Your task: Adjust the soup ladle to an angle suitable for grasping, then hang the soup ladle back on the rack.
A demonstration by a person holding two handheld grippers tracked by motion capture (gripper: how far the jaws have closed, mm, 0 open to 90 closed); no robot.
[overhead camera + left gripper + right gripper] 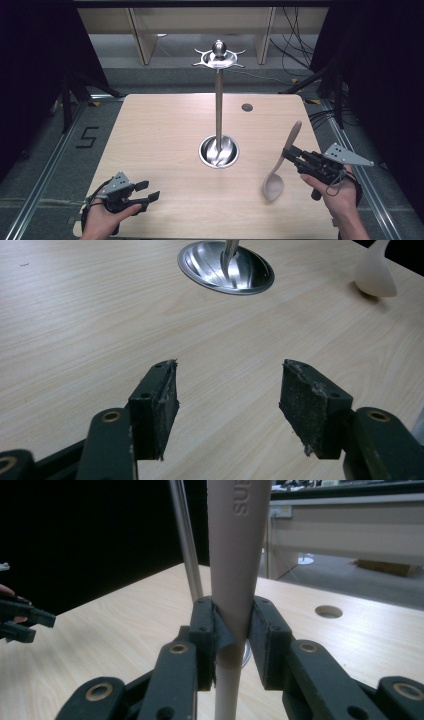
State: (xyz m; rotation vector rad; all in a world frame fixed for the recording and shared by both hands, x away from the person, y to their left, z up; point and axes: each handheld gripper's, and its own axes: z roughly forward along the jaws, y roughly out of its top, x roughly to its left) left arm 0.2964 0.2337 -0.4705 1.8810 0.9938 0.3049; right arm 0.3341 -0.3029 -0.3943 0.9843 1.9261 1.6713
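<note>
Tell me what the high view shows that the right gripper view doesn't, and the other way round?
High view alone: the whole metal stand with its hooked top and bowl-shaped base, the spoon's bowl resting on the table, and both of the person's hands. Right gripper view alone: raised lettering on the spoon handle, and how the jaws clamp it from both sides. Shared: the right hand-held gripper shut on the spoon, the stand's pole, the left hand-held gripper, the wooden table and its round hole.
</note>
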